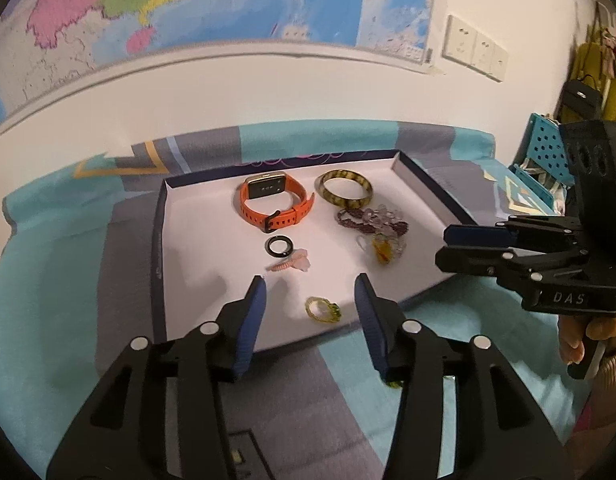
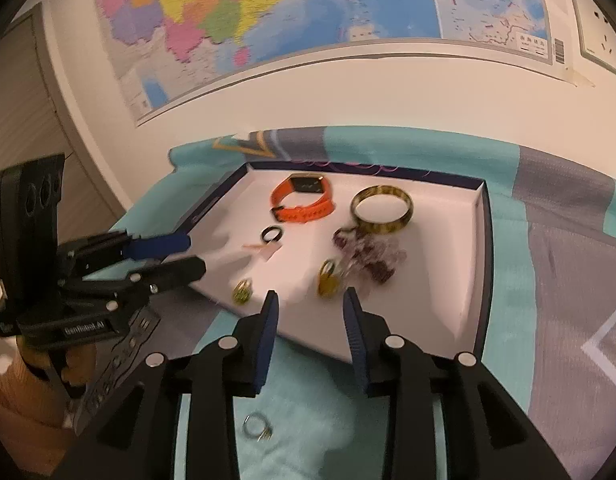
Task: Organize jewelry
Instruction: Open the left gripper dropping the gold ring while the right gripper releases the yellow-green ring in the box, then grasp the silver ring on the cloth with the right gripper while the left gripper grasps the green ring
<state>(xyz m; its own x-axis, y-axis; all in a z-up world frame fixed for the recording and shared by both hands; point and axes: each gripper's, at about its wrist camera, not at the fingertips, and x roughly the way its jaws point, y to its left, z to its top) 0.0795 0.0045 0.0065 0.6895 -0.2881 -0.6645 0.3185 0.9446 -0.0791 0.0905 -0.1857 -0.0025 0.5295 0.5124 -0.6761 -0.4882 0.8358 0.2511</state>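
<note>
above the tray, both hands' fingers apart, angled down

We noted a white wall behind the work surface; a large coloured map hung on it, its lower edge curling in the lens; white wall sockets sat to the map's right; a teal and grey patterned cloth covered the surface; a blue perforated crate stood at the far right; the light was warm, indoor and dim.
</note>
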